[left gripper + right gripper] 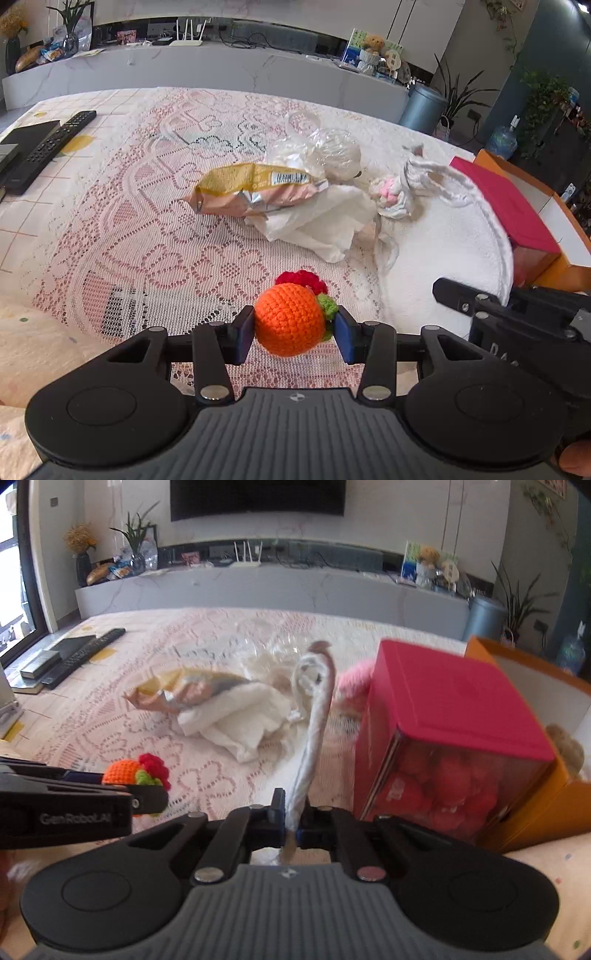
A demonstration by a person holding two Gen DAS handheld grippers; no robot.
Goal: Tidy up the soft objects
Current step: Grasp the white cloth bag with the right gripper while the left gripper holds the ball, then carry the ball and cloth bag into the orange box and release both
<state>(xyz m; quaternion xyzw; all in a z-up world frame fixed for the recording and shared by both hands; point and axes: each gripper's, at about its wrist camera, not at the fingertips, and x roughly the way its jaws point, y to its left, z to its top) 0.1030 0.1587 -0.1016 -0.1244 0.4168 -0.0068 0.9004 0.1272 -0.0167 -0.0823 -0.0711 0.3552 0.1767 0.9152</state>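
Observation:
My left gripper (293, 330) is shut on an orange crocheted ball (288, 319) with green and red trim, held above the lace tablecloth (147, 229); it also shows in the right wrist view (125, 771). My right gripper (291, 819) is shut on the edge of a white fluffy cloth (314, 723), lifted edge-on. In the left wrist view the same cloth (443, 240) spreads wide at the right, near a small pink and white plush (388, 192).
A yellow snack bag (255, 188), white tissue (317, 225) and clear plastic wrap (328, 147) lie mid-table. A pink-lidded box (450, 738) and an orange box (535, 746) stand at the right. A remote (48, 147) lies at the far left.

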